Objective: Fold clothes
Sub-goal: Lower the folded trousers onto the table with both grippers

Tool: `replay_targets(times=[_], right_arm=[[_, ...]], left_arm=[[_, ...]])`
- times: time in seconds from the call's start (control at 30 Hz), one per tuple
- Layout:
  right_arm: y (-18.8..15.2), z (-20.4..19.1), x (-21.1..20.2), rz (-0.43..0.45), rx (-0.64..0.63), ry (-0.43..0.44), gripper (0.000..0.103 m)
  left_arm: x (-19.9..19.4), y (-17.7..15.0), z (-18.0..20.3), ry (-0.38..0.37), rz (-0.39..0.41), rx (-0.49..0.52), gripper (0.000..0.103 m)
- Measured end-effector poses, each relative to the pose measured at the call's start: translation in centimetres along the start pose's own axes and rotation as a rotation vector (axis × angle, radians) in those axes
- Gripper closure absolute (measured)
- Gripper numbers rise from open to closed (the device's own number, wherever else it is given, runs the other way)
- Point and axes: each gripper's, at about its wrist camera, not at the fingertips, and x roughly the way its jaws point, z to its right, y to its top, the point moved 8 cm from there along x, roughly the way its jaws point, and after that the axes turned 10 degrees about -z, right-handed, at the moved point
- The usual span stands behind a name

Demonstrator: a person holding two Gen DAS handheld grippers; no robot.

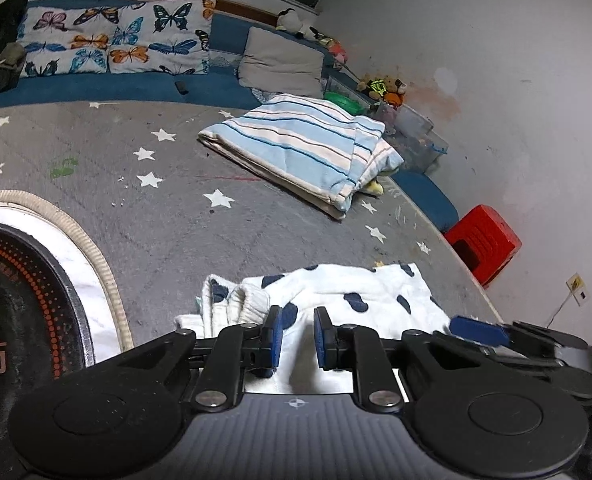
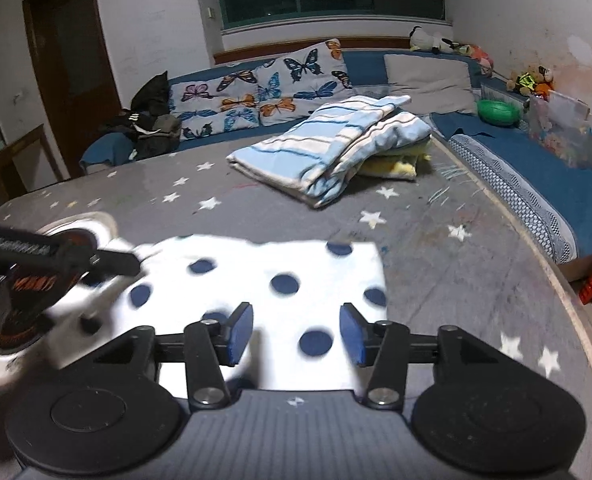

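Blue-padded, the left gripper stands parted by a narrow gap over the white navy-dotted garment; the right gripper gapes wide, empty, above the same garment, lying folded on the grey star-print mat; a striped folded blanket lies well beyond.
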Motion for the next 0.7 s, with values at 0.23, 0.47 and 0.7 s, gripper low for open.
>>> replay_targets(times=[0.23,0.47,0.7], right_arm=[[-3.8,-0.9,-2.1,-0.004,-0.024,-0.013,0.053],[-7.0,-0.7,-3.4,-0.019,-0.026,-0.048,0.053],[-7.5,-1.7,-5.3,0.034,-0.027,-0.057,0.025]], left_arm=[[-0.3,-1.0,0.5,0.015,-0.006,0.049,0.082],[-0.3,-1.1,0.4,0.021,-0.009,0.044,0.081],[-2.0,-2.9,1.6,0.012,0.008,0.087,0.056]])
